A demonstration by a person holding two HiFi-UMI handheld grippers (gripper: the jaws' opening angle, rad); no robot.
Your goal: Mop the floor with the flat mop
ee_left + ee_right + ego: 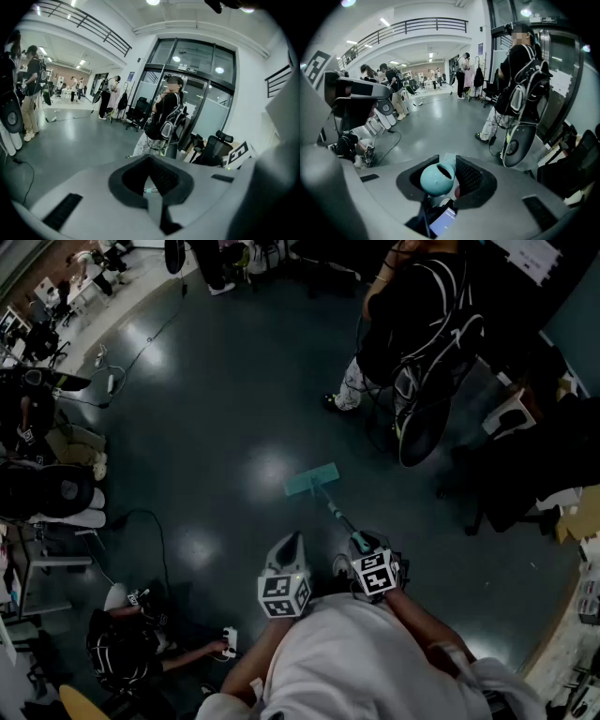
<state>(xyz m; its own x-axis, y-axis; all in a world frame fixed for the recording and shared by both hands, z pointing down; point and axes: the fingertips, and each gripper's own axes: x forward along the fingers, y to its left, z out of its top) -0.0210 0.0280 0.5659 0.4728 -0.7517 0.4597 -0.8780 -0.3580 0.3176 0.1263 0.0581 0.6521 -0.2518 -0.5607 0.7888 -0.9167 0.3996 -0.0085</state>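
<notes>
The flat mop lies with its teal head (311,481) flat on the dark glossy floor (225,399) ahead of me. Its thin handle (337,517) slants back to my right gripper (359,542). In the right gripper view the rounded teal end of the handle (437,177) sits between the jaws, and the right gripper (447,163) is shut on it. My left gripper (289,546) hovers just left of the handle. In its own view the left gripper (149,161) has its pads together with nothing held, and a sliver of teal handle (150,190) shows behind them.
A person with a backpack and a racket bag (412,324) stands ahead to the right, close to the mop head. Another person (122,648) crouches at my lower left beside a floor cable (155,531). Chairs and boxes (525,465) crowd the right side.
</notes>
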